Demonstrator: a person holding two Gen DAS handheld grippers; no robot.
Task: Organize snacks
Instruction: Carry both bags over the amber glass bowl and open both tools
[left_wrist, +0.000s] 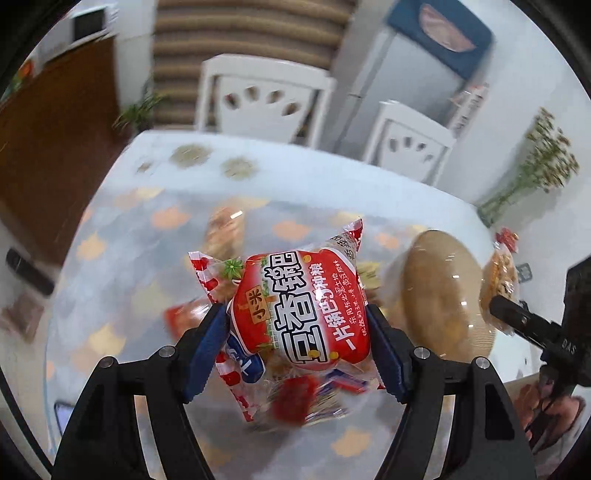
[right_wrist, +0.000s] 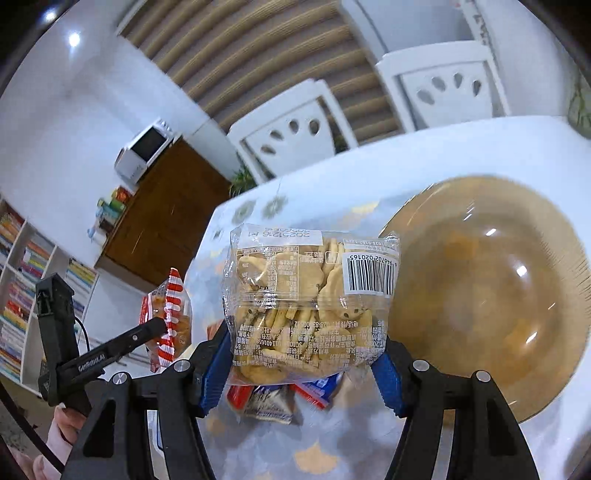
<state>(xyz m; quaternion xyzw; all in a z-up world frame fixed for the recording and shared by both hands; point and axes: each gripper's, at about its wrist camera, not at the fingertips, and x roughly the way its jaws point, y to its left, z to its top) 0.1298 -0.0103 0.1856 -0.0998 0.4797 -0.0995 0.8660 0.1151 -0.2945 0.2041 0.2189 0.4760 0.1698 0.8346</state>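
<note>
Carry both packets level over the wide amber glass bowl (right_wrist: 491, 291) before letting go, so neither drops short onto the worktop (left_wrist: 295, 177). The left gripper (left_wrist: 295, 347) jaws clench the red-and-white puffy rice-cracker packet (left_wrist: 295, 306) across its middle. The right gripper (right_wrist: 306, 362) jaws grasp the clear plastic bag of pale biscuits (right_wrist: 310, 295) at its lower edge, just beside the bowl.

two white chairs (left_wrist: 266, 98) behind the table (left_wrist: 332, 173), microwave (right_wrist: 144, 155) on wooden cabinet (right_wrist: 166, 214)
</note>
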